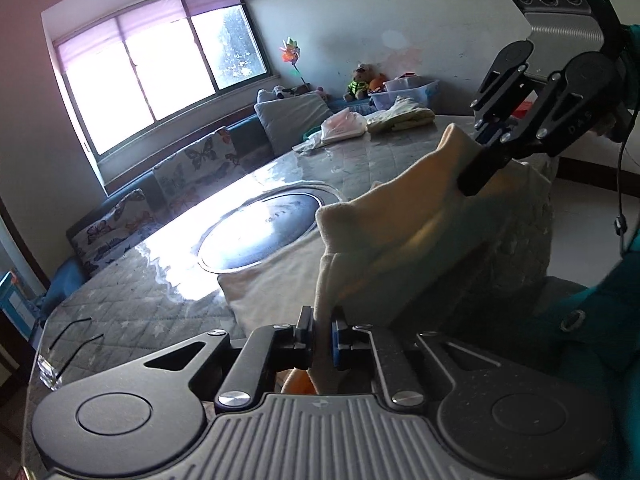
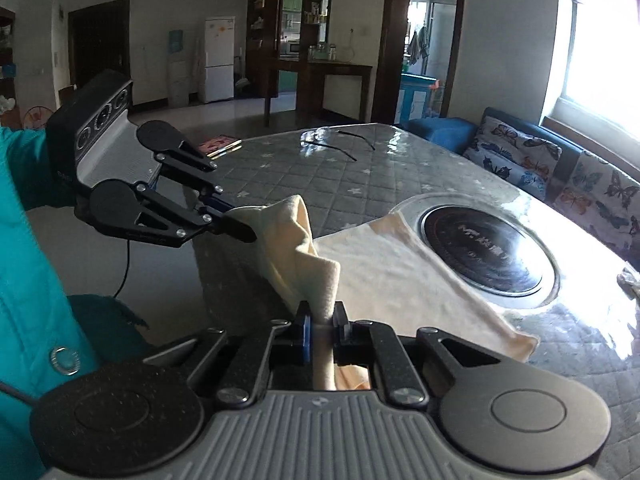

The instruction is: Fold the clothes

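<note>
A cream fleece garment (image 1: pixel 280 288) lies on the grey quilted table (image 1: pixel 132 304), its near edge lifted off the table's near edge. My left gripper (image 1: pixel 322 334) is shut on one lifted corner. My right gripper (image 1: pixel 486 150) is shut on the other corner, up and to the right. In the right wrist view the right gripper (image 2: pixel 324 330) pinches the cream garment (image 2: pixel 400 276), and the left gripper (image 2: pixel 236 224) holds the far corner at the left. The cloth sags between the two grippers.
A round black cooktop (image 1: pixel 260 232) is set in the table just past the garment; it also shows in the right wrist view (image 2: pixel 488 248). Glasses (image 2: pixel 340 142), a booklet (image 2: pixel 222 145), a plastic bag (image 1: pixel 344 126) and folded clothes (image 1: pixel 400 118) lie at the table's far parts. A cushioned bench (image 2: pixel 552 172) runs under the window.
</note>
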Tool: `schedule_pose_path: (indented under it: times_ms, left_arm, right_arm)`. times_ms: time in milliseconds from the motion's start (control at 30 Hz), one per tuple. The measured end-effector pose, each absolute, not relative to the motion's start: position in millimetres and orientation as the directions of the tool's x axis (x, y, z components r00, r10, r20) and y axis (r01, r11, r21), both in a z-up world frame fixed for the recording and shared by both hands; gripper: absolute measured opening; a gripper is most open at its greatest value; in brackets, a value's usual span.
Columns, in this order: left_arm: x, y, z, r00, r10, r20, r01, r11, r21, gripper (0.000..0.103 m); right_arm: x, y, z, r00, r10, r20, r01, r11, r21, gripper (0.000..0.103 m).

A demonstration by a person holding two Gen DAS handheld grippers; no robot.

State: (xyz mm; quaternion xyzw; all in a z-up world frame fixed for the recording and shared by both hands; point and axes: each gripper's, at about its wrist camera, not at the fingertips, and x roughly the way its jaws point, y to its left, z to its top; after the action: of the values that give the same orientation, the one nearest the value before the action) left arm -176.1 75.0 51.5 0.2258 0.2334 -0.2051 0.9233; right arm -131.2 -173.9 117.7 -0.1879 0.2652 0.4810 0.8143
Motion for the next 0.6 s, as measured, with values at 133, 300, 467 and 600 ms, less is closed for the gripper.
schedule_pose_path:
  times_ms: [133, 300, 467, 600]
  left_arm:
    - [-149.9, 73.6, 52.5, 0.824, -0.26, -0.504, 0.467, 0.816, 0.342, 0.01]
    - [-101.7, 72.2, 50.8, 0.838, -0.246, -0.487, 0.442, 0.828, 0.344, 0.01]
    - [-43.0, 64.6, 42.5, 0.84, -0.212, -0.499, 0.419, 0.838, 0.349, 0.01]
    - [1.7, 59.5, 27.0, 0.817, -0.175, -0.55, 0.398, 0.861, 0.318, 0.01]
  right_arm:
    - [-106.2, -175.3, 119.7, 0.432, 0.677, -0.595, -0.854, 0.519, -0.03, 0.008]
    - [-61.7, -175.3, 120.1, 0.466, 0.664, -0.585, -0.82, 0.572, -0.004, 0.008]
    - [-8.3, -173.6, 108.2, 0.505, 0.627, -0.594, -0.78, 0.626, -0.002, 0.008]
    - [31.9, -167.4, 89.2, 0.53, 0.589, -0.609, -0.74, 0.673, 0.007, 0.008]
